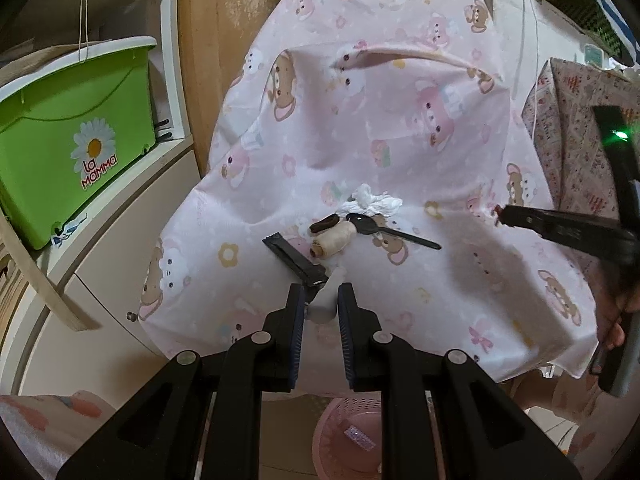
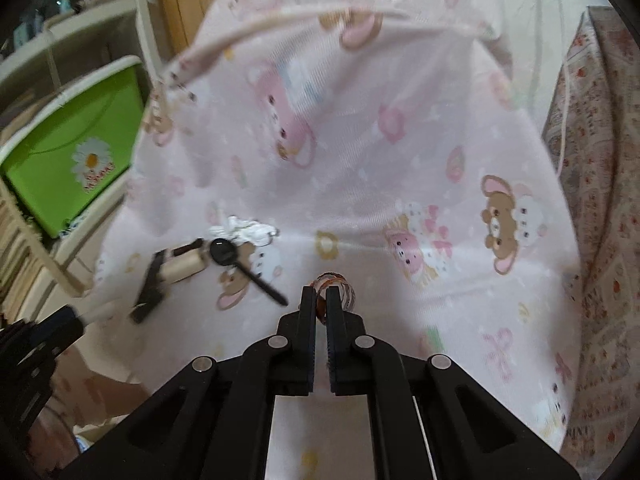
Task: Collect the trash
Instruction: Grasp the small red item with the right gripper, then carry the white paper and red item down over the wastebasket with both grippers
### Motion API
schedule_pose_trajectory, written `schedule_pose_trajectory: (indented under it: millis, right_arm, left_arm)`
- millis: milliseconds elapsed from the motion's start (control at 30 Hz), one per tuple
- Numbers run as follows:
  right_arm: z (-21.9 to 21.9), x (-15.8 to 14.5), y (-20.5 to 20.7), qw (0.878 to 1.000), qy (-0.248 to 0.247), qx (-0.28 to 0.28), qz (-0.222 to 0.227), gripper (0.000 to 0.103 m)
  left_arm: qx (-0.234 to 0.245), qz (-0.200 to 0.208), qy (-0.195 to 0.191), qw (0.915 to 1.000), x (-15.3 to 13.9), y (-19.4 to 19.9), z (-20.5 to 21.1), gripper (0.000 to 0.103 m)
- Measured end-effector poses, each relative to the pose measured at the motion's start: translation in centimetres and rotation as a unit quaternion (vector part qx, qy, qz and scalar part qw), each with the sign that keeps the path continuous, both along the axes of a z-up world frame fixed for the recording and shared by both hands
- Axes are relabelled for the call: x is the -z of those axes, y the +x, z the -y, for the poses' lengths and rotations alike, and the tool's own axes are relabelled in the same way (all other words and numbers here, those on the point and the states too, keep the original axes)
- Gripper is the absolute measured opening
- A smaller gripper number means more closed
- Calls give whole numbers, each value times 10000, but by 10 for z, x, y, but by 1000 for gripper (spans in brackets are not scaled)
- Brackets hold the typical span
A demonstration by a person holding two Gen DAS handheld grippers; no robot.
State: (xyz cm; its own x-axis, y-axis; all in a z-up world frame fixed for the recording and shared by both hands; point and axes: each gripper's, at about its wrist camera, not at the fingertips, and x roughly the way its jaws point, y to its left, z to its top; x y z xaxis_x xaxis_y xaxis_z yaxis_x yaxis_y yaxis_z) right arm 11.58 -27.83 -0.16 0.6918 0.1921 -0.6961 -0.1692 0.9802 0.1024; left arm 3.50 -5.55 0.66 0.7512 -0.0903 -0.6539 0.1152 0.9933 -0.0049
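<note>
On the pink bear-print cloth [image 1: 360, 128] lie a crumpled white tissue [image 1: 374, 202], a black plastic spoon [image 1: 384, 230], a cream thread spool [image 1: 334, 242] and a small brown piece [image 1: 324, 224]. My left gripper [image 1: 320, 304] is shut on the white handle [image 1: 326, 308] of a black flat-headed tool [image 1: 296, 258], whose head rests beside the spool. My right gripper [image 2: 320, 300] is shut on a small orange-patterned ring [image 2: 340, 284], to the right of the spoon [image 2: 240, 268]. In the left wrist view the right gripper [image 1: 500, 216] comes in from the right, a reddish bit at its tip.
A pink mesh basket [image 1: 352, 436] stands on the floor below the cloth's front edge. A green storage box [image 1: 68, 132] sits on white shelving at the left. A floral-covered object [image 1: 576, 128] is at the right, and a wooden door [image 1: 240, 20] stands behind.
</note>
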Motion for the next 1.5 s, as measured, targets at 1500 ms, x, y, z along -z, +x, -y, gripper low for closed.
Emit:
schedule_pose_trajectory:
  millis: [1500]
  right_arm:
    - [-33,49,-151,9928,30,-844,-853,6]
  left_arm:
    - [882,-1608,23,9830,49,-52,49,16]
